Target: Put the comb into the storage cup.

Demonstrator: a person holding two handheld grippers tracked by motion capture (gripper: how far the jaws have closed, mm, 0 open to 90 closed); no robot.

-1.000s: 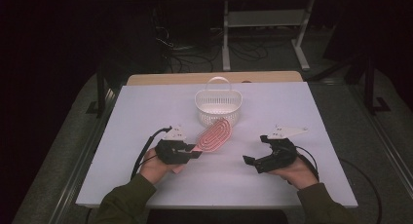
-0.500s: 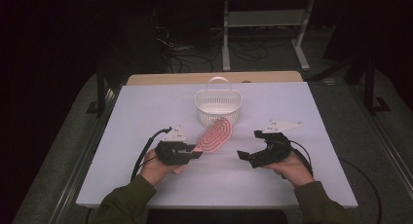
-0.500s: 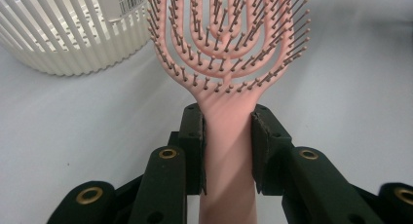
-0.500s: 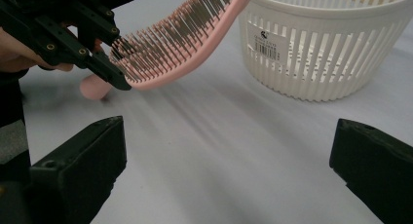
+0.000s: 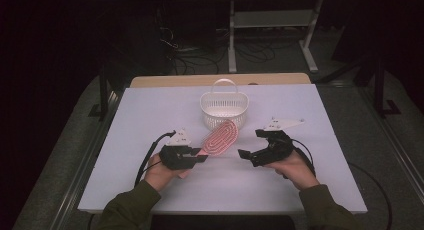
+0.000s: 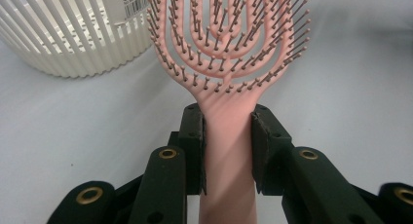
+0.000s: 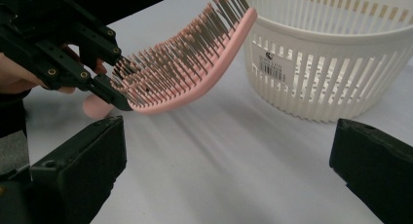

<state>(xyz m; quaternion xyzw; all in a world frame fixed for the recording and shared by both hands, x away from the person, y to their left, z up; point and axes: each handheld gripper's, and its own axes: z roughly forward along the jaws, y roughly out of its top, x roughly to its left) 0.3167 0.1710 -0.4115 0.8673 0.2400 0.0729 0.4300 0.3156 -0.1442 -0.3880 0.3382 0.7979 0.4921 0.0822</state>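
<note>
On the white table (image 5: 150,110) the person's left hand (image 5: 159,174) holds the left gripper (image 5: 200,157), whose jaws are clamped on the handle of a pink hairbrush (image 5: 220,137). In the left gripper view the two black pads press the handle (image 6: 228,151) from either side just below the point where it fans out into the brush head (image 6: 229,44), so the jaws are narrowed to the handle's width and gripping it. The brush is lifted off the table and tilted — its head slants up and away to the far right, bristles facing upward, its tip reaching just beside the near wall of the white slatted basket (image 5: 224,106). From the high view one cannot tell whether the tip touches the basket; in the right gripper view the tip (image 7: 241,12) appears to lie just in front of the rim (image 7: 341,27).

The basket stands upright at the middle of the table, toward the far edge, its handle arched over the top and a barcode label (image 7: 272,65) on its side.

The right gripper (image 5: 251,143), in the person's right hand (image 5: 295,167), sits to the right of the brush and near the basket, pointing left toward the brush head. Its jaws stand wide apart — nothing is between them, and bare table shows in the gap.
</note>
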